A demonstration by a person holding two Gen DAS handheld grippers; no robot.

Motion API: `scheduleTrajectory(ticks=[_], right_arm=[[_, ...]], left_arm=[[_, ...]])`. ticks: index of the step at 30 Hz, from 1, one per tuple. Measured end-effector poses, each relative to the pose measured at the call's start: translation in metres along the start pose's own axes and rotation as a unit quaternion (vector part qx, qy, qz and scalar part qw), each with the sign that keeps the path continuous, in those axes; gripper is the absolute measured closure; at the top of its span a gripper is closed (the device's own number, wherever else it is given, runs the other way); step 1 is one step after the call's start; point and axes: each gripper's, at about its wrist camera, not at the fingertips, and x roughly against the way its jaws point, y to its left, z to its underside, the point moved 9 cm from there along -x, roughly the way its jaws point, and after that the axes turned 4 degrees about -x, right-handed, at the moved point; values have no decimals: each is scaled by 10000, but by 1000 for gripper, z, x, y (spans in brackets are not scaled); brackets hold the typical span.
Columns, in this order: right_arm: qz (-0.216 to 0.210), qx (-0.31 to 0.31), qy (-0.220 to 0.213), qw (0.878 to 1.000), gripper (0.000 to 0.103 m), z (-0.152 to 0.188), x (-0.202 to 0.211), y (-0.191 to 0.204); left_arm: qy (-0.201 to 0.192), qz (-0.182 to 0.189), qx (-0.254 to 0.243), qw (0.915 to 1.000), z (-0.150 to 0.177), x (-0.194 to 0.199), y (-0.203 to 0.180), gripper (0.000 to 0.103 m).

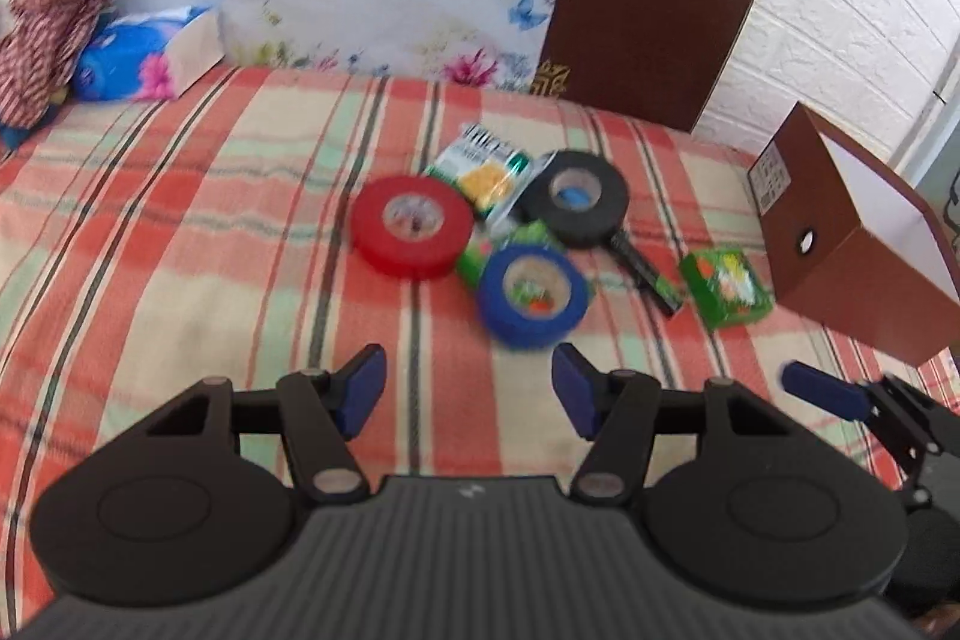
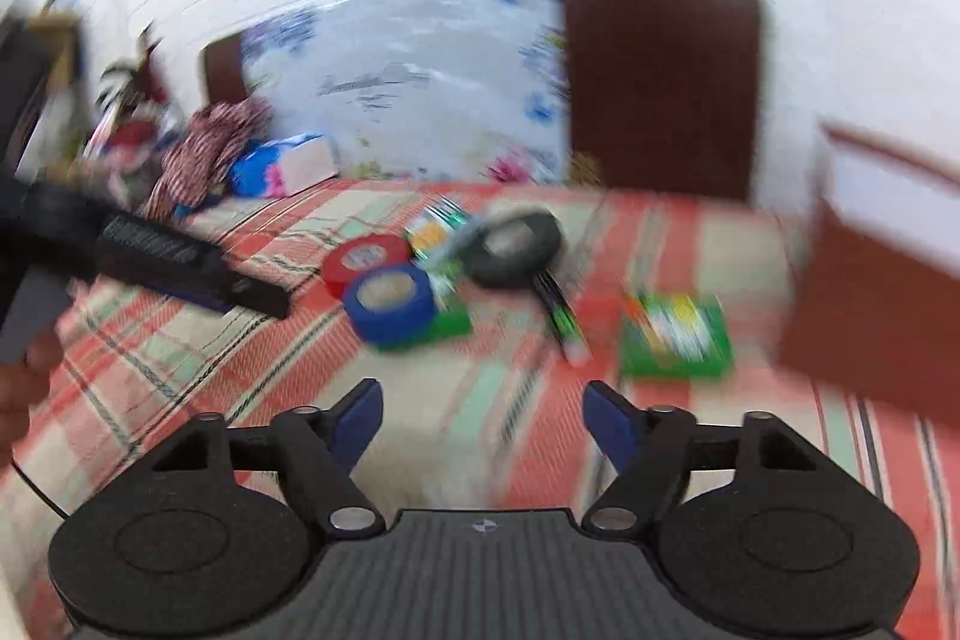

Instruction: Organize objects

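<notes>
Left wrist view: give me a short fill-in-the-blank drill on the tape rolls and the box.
1. The roll nearest the left tongs is ____.
2. The red roll lies ____ of the blue roll.
3. The black roll has a ____ core.
4. The brown box stands at the bed's ____ edge.

Missing: blue; left; blue; right

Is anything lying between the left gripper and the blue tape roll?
Nothing visible does. Only bare striped bedspread lies between the open left gripper and the blue tape roll. A green packet sits beyond the roll, tucked partly under it.
</notes>
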Motion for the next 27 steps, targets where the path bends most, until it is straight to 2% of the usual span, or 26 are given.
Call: scheduleTrajectory(ticks=[3, 6, 7, 9, 10, 11, 13, 16, 18, 21, 24, 27], right_arm=[[-184, 612, 149, 9978, 36, -12, -32, 21], [-370, 907, 343, 9946, 38, -21, -65, 34], [-426, 972, 391, 9936, 38, -23, -75, 39], [-481, 1064, 507, 9919, 39, -24, -93, 45], [-535, 1074, 644, 9907, 50, -22, -101, 46], [-631, 1030, 778, 9896, 52, -18, -105, 47], [-537, 1091, 640, 9905, 52, -17, -95, 49], [-209, 1159, 288, 9926, 52, -17, -62, 44], [70, 1012, 54, 9948, 52, -15, -36, 31], [518, 509, -12, 9974, 52, -2, 0, -1], [920, -12, 71, 9957, 52, 17, 31, -37], [1265, -342, 125, 9913, 45, 34, 55, -69]], left_arm=[[85, -100, -101, 9999, -16, -21, -4, 48], [313, -103, -29, 9995, -21, -45, -3, 59], [391, -99, 5, 9992, -20, -53, -1, 66], [556, 1, 193, 9983, -16, -64, 2, 88], [668, 9, 279, 9974, -12, -68, 3, 87], [661, 30, 301, 9974, -10, -68, 2, 87], [558, 43, 180, 9983, -9, -58, -5, 87], [453, 383, 184, 9981, -8, -40, -24, 87], [395, 606, -2, 9974, -7, -30, -48, 87], [492, 901, -464, 9936, 2, -26, -97, 87], [690, 1177, -891, 9866, 16, -30, -147, 86], [851, 1422, -1294, 9777, 31, -37, -194, 86]])
